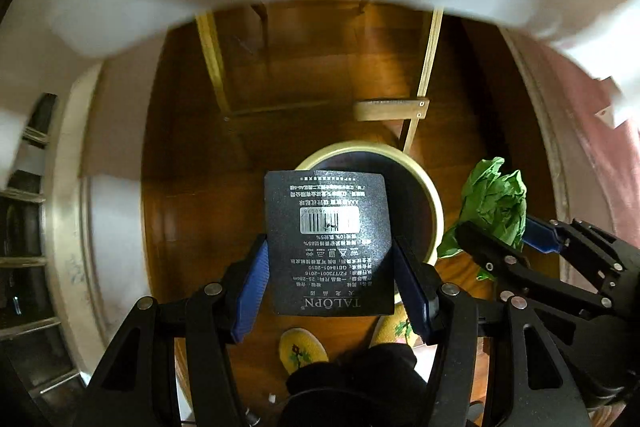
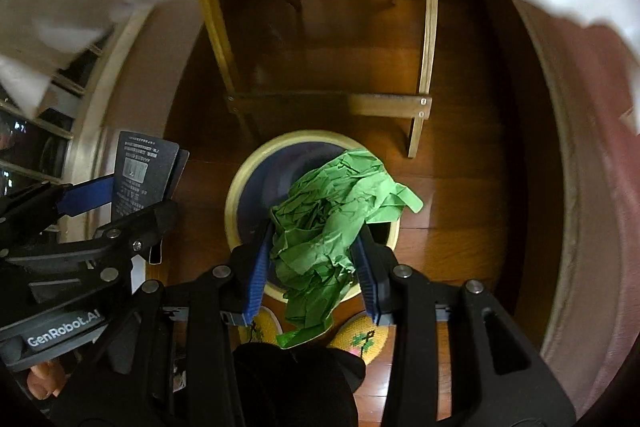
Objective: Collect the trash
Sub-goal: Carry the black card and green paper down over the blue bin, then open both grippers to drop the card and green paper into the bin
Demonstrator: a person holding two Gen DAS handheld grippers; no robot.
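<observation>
Left claw (image 1: 330, 281) grips upright black card (image 1: 328, 243); right claw (image 2: 314, 267) clamps crumpled green paper (image 2: 332, 223)

Black card (image 1: 328, 243), crumpled green paper (image 2: 328, 227) above bin (image 2: 236, 195)

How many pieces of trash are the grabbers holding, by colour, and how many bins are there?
Black card: 1, in the left gripper
Green crumpled paper: 1, in the right gripper
Round bin: 1
Total: 3
</observation>
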